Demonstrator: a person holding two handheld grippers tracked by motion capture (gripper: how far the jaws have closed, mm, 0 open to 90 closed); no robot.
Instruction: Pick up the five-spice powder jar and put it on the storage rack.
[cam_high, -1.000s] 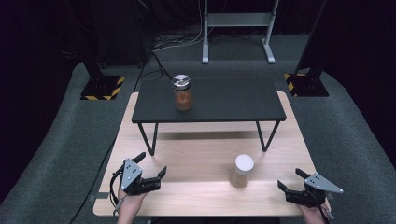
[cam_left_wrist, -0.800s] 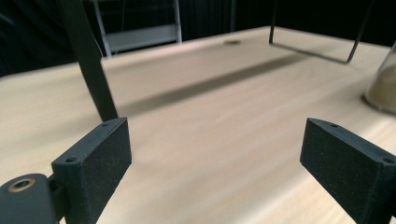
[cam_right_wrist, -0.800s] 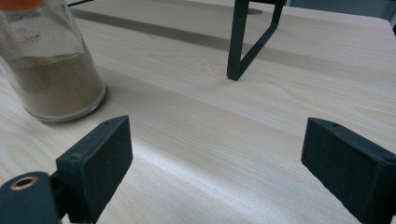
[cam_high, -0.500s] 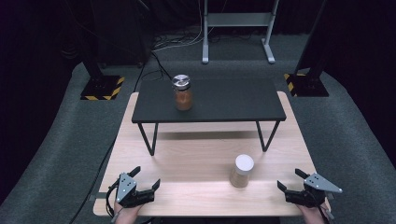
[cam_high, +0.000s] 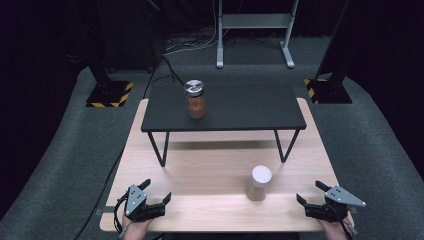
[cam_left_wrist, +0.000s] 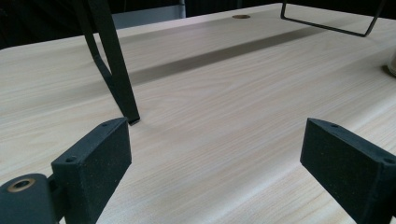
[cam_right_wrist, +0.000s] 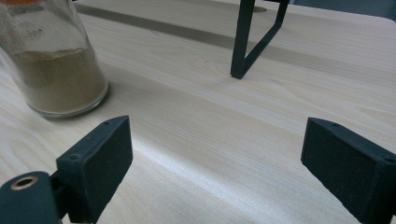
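A white-lidded jar (cam_high: 260, 183) of tan powder stood upright on the near half of the wooden worktop (cam_high: 210, 165), in front of the black raised shelf (cam_high: 225, 107) and a little right of centre. In the right gripper view the same jar (cam_right_wrist: 51, 60) appeared at upper left, its glass base resting on the wood, clear of both jaws. The right gripper (cam_high: 312, 194) lay low at the near right corner of the worktop, near the jar but apart from it; its jaws were spread wide and held nothing, as the right gripper (cam_right_wrist: 215, 172) showed from its own camera. The left gripper (cam_high: 156, 192) rested at the near left corner, well apart from the jar, likewise wide open and empty; seen from its own camera, the left gripper (cam_left_wrist: 215, 172) faced bare wood and one black shelf leg (cam_left_wrist: 114, 70). On the shelf, towards its left end, stood a second jar (cam_high: 195, 99) with a metal lid and reddish-brown contents. Dark carpet (cam_high: 60, 165) surrounded the worktop.
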